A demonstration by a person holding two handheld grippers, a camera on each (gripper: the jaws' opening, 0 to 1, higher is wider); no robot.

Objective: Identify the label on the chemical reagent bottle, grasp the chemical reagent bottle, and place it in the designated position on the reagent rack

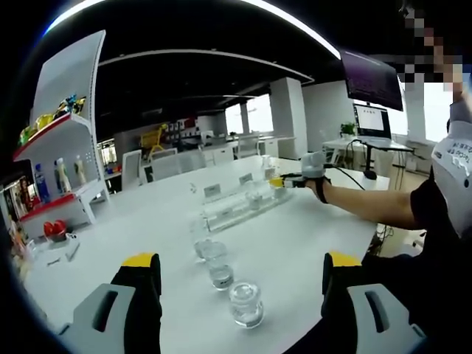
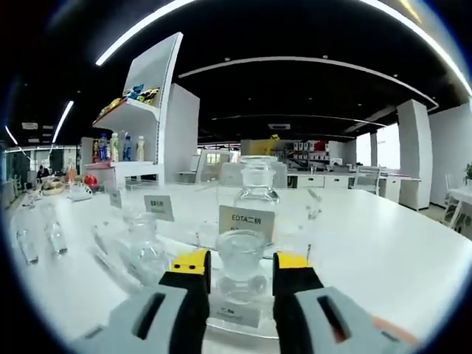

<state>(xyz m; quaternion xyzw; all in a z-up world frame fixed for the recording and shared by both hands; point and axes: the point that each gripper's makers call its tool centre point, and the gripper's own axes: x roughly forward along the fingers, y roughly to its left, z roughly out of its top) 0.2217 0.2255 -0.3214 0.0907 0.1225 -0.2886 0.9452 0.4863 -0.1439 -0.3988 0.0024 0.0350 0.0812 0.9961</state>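
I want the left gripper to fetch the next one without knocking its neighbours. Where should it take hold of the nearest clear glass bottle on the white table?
Grip the nearest clear glass bottle across its round body, below the stopper. It stands upright at the near end of a row, so come in level from the near side, where the open left gripper already faces it.

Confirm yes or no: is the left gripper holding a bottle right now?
No. In the left gripper view the left gripper has its jaws wide apart, and the nearest clear bottle stands free on the white table between them.
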